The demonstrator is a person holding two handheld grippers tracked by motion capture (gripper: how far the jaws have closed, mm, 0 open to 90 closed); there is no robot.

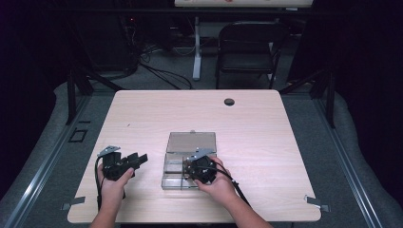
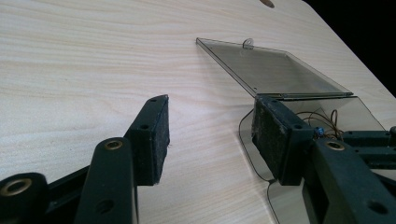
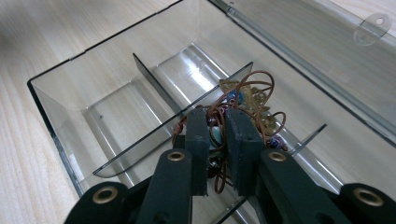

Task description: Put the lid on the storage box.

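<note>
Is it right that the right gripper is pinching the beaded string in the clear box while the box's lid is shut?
Not quite: the lid is open, lying back flat, as the right gripper view shows. The right gripper does pinch the beaded string in the clear box.

Glossy clear plastic box (image 3: pixel 116 93) on matt pale wood-grain table (image 1: pixel 142 114)
</note>
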